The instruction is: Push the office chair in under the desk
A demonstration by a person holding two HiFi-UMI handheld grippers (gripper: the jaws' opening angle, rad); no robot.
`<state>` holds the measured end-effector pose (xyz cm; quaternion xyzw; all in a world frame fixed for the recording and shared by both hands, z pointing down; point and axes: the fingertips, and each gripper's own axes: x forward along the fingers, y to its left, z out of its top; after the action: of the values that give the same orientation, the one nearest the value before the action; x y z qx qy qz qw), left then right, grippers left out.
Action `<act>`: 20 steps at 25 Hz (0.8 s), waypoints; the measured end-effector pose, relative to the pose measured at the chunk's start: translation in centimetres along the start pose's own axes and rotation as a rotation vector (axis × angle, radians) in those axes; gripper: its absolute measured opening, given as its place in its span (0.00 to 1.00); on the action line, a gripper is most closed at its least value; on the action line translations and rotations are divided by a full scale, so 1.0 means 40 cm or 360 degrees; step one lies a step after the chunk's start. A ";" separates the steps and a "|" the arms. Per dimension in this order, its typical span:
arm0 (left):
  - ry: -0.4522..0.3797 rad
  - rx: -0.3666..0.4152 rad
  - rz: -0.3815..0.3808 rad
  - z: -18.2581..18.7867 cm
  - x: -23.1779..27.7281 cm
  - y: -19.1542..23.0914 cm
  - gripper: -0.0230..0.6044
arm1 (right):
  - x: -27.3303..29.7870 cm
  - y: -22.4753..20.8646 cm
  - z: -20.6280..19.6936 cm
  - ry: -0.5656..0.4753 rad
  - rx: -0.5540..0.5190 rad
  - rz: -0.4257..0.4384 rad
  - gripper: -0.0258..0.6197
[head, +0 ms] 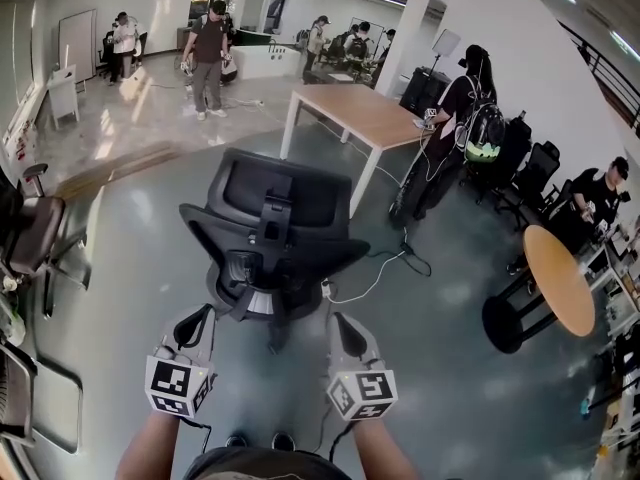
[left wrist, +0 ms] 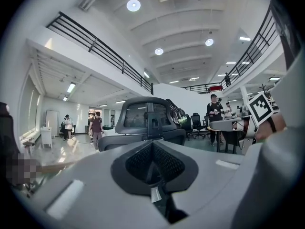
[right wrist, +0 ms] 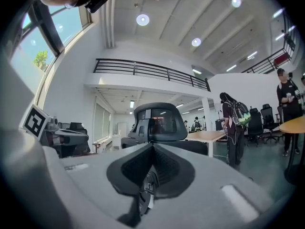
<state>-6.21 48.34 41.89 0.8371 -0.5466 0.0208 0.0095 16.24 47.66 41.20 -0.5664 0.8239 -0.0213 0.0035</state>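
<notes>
While the office chair [head: 270, 218] half hides its base, both hand-held grippers [head: 198, 318] [head: 346, 324] sit closed.

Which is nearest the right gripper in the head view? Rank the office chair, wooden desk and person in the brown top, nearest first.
1. Office chair, straight ahead of the right gripper.
2. Wooden desk, beyond the chair, slightly right.
3. Person in the brown top, far back, left.

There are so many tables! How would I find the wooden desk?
Start at the black chair in the middle of the grey floor. Past it, towards the white pillar, stands the desk. It is a rectangle on white legs; the other wooden table is round, on a black base.
</notes>
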 end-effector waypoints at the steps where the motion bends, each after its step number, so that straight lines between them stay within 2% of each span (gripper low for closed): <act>1: -0.0002 0.0010 0.0006 -0.002 0.001 0.010 0.07 | 0.003 0.001 -0.002 -0.0002 0.0003 -0.0012 0.03; 13: 0.0054 0.0100 -0.0008 -0.046 -0.037 0.123 0.07 | -0.017 0.022 -0.030 -0.0011 -0.0025 -0.0211 0.03; 20: 0.0016 0.0178 -0.0036 -0.050 0.028 0.143 0.07 | 0.015 -0.034 -0.029 0.0014 -0.0211 -0.0291 0.03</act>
<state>-11.06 45.10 43.88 0.8423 -0.5351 0.0555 -0.0342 17.27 46.64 42.41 -0.6380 0.7685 0.0305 -0.0394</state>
